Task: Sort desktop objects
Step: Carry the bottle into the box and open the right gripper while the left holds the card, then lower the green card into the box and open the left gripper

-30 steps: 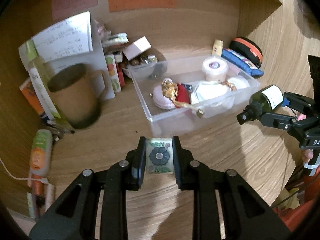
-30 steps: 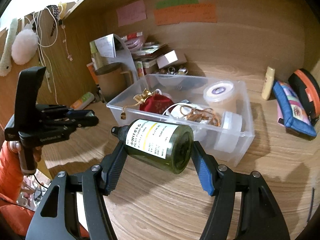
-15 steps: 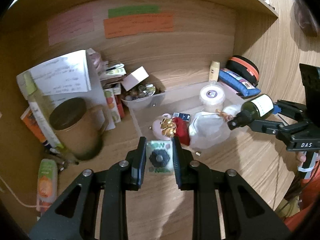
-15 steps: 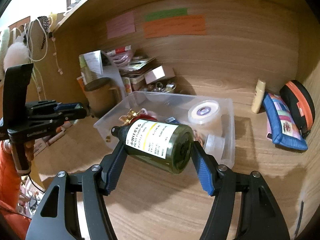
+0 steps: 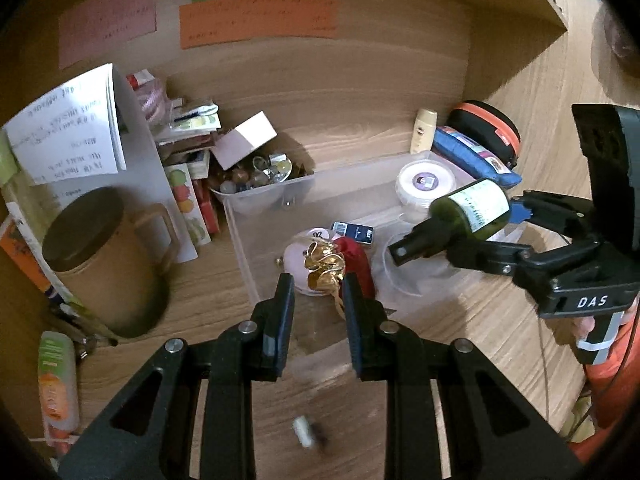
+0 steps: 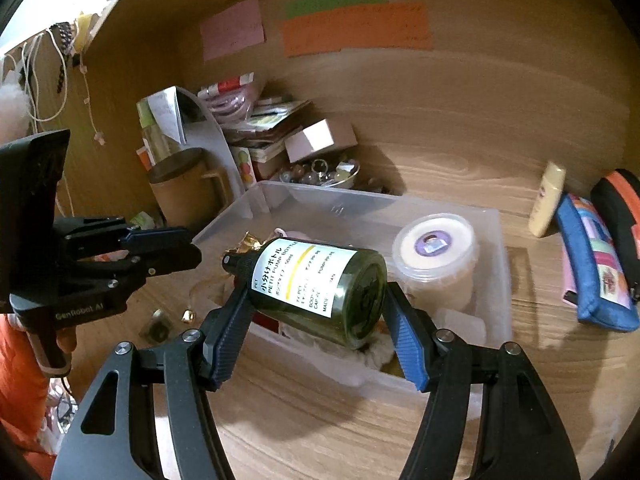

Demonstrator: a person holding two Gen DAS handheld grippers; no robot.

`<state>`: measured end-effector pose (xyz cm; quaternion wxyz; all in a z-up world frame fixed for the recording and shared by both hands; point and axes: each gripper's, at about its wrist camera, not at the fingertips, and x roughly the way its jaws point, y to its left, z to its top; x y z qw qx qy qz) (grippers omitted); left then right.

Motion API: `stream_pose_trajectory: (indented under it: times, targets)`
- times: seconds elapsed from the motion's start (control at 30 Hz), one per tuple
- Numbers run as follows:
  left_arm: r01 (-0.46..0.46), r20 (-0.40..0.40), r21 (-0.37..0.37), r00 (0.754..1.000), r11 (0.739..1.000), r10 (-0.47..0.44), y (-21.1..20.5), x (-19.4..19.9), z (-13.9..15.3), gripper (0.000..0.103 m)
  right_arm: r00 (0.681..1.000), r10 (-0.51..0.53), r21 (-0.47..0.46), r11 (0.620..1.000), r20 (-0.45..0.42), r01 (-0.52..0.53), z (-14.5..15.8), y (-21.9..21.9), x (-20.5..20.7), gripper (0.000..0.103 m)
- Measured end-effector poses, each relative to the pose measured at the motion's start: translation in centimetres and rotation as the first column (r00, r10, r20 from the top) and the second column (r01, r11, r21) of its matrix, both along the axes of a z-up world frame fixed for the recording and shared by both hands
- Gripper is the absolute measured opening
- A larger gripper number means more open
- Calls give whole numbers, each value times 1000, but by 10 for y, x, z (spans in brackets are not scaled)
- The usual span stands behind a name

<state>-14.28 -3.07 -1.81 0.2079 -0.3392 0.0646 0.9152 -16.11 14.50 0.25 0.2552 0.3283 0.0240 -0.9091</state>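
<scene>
My right gripper (image 6: 320, 300) is shut on a dark green pump bottle (image 6: 316, 280) with a white label and holds it over the clear plastic bin (image 6: 400, 204); the bottle also shows in the left wrist view (image 5: 460, 216). My left gripper (image 5: 318, 292) is open and empty, above the bin's near left corner (image 5: 240, 236). The small green patterned tile it held lies blurred on the desk below it (image 5: 306, 432), also seen in the right wrist view (image 6: 158, 326). The bin holds a red pouch with a gold bow (image 5: 352, 256), a round white tub (image 5: 424, 180) and a small blue box (image 5: 354, 232).
A brown lidded mug (image 5: 100, 256), papers and a bowl of beads (image 5: 256, 180) stand at the back left. A blue pencil case (image 6: 592, 264), a black-orange case (image 6: 620, 208) and a cream tube (image 6: 546, 200) lie at the right. A tube (image 5: 56, 388) lies at the left.
My left gripper opened and let go of the green tile, which dropped to the desk. Both grippers moved forward to the bin, the right one carrying the bottle over it.
</scene>
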Motion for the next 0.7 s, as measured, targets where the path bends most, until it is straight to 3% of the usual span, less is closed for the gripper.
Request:
stream_pose_trajectory:
  times: [0.23,0.4,0.47,0.7]
  targets:
    - [-28,-9,26,1000,999,28,-15,7,-1,24,999,8,1,1000,54,-8,-14,-6,-14,62]
    - [-65,2,34,998,997,65,-36,23,-8,35,998,4,6,1000,60,-4,-19,-8,-16,62]
    - [-79,21,30,997,996,78,-44,29,-16,45,998,4,6,1000,62,-5,-19,-8,-17,62]
    - [-72,109,21,992,997,69,-49,43,-45,46,998,-13,18,1000,60,12,-21,-11,-17,62]
